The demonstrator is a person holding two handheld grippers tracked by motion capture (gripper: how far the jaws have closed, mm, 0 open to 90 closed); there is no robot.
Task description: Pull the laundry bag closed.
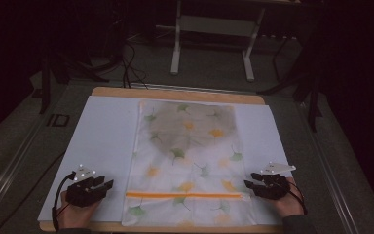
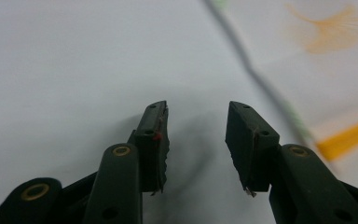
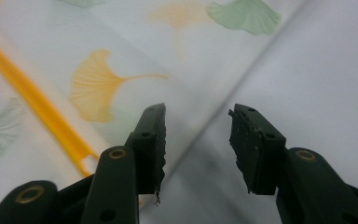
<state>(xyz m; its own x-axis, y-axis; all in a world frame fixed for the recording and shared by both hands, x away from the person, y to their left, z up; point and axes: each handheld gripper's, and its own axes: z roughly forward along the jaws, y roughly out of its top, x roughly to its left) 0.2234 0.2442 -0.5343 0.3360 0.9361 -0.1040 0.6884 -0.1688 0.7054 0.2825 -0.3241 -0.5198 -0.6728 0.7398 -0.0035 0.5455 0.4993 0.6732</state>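
A white zip pouch [image 1: 187, 161] printed with green and yellow ginkgo leaves lies flat on a white sheet [image 1: 102, 136]. Its orange zipper [image 1: 182, 195] runs across the near end, and a dark grey shape shows through its far half. My left gripper [image 1: 108, 183] rests on the sheet just left of the pouch's near corner, open and holding nothing. In the left gripper view the open gripper [image 2: 196, 109] stands over bare sheet, with the pouch's edge [image 2: 326, 56] to the right. My right gripper [image 1: 249, 185] sits by the near right corner, also open. In the right gripper view the gripper [image 3: 196, 112] hovers over the pouch's edge [image 3: 121, 56], near the zipper's end [image 3: 37, 107].
The sheet covers a wooden table [image 1: 175, 92] with a narrow bare margin at the far edge. Beyond it stand the white legs of another table [image 1: 175, 48], with cables on the floor [image 1: 131, 68]. Dark stands rise at both sides.
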